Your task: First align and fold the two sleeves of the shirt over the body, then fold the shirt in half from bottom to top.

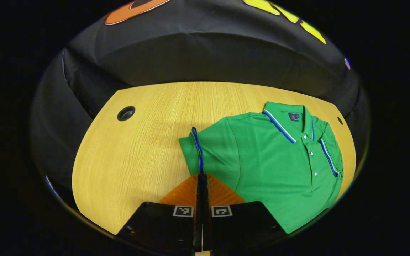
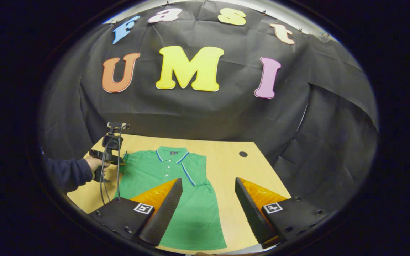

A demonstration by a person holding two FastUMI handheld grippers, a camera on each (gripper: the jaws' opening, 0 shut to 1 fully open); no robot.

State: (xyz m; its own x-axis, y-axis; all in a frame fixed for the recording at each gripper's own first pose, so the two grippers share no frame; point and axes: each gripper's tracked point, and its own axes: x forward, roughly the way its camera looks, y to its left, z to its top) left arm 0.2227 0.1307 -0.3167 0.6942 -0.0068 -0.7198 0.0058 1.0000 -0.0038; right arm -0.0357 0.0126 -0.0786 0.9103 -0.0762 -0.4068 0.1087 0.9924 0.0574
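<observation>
Green polo shirt (image 2: 176, 199) lies flat, front up, on the wooden table (image 2: 233, 167). Collar (image 2: 171, 154) points at the booth's back wall, hem toward me, so the long axis runs near-to-far in the right gripper view. Placket has 3 white buttons (image 1: 311, 153); collar and sleeve cuffs carry blue-and-white trim. Fabric looks like a fine pique knit, mostly smooth with a few soft creases.

The sleeve on my right (image 1: 329, 149) is already folded over the body, its striped cuff lying on the chest. My left gripper (image 1: 201, 179) has its jaws pressed together on the blue-edged cuff of the left sleeve (image 1: 205, 149), pinching it; that sleeve sticks out sideways from the body. In the right gripper view I see that same gripper (image 2: 110, 156) farther off at the shirt's shoulder, held by a hand (image 2: 94, 164) in a dark sleeve, cable hanging down from it.

My right gripper (image 2: 208, 185) hangs above the table with jaws spread wide, 1 finger over the shirt's lower half, the other over bare wood, gripping nothing.

Table is light wood grain with rounded corners and 2 round cable holes (image 1: 126, 113) at the far corners. Nothing lies on the shirt or blocks it. Black cloth wall stands behind the table.
</observation>
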